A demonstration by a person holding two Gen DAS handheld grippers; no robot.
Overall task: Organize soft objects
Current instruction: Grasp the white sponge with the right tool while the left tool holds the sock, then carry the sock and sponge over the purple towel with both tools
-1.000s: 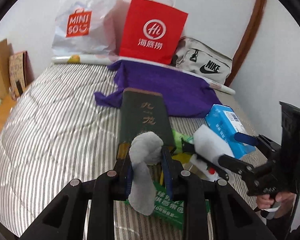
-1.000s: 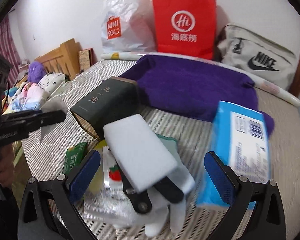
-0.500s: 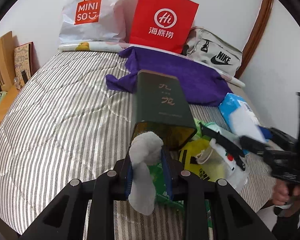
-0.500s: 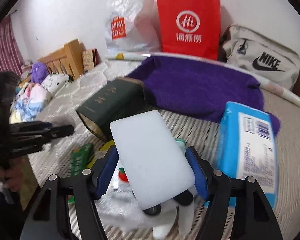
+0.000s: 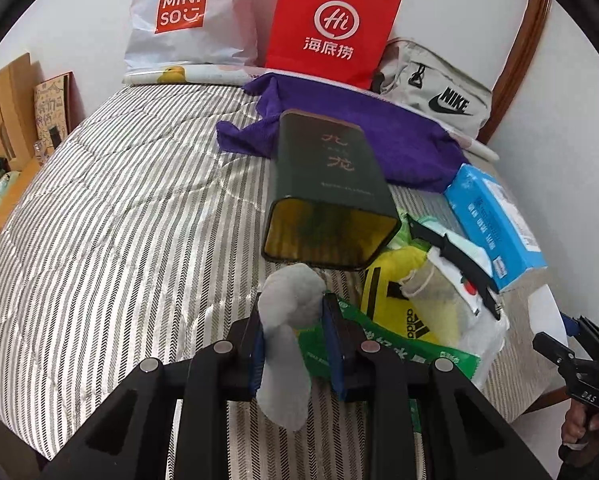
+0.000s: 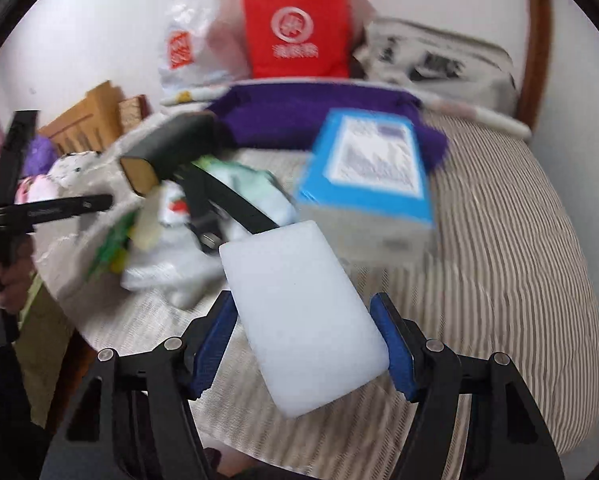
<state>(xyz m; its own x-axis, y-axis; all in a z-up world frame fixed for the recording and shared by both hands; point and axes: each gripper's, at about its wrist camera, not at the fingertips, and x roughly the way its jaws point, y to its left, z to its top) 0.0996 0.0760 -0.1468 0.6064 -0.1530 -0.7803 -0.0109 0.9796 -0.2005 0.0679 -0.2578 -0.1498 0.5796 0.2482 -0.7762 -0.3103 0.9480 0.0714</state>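
Grey soft cloth (image 5: 287, 332) is pinched between the blue pads of the left gripper (image 5: 293, 344); jaws clamped on it, its rounded top bulging above the fingertips and its tail hanging below them. It is held above the striped bedspread (image 5: 119, 220), just in front of the open mouth of a dark green tin (image 5: 327, 196) lying on its side.

White sponge block (image 6: 303, 320) sits between the blue pads of the right gripper (image 6: 303, 344); both pads press its long edges, block tilted with its far end up and to the left. Held over the near part of the bed. Right wrist view is motion-blurred, so fine detail beyond the block is unclear.

Pile to the right of the tin in the left wrist view: yellow Adidas bag (image 5: 403, 300), green packet (image 5: 383, 348), white plastic bag (image 5: 475, 320) with a black folded item (image 5: 455, 256) across it. Blue tissue pack (image 5: 495, 220) lies just beyond the pile, touching the edge of a purple towel (image 5: 363, 132) spread behind the tin.

At the head of the bed, against the wall: white Miniso bag (image 5: 183, 20), red paper bag (image 5: 331, 24), grey Nike bag (image 5: 435, 92)
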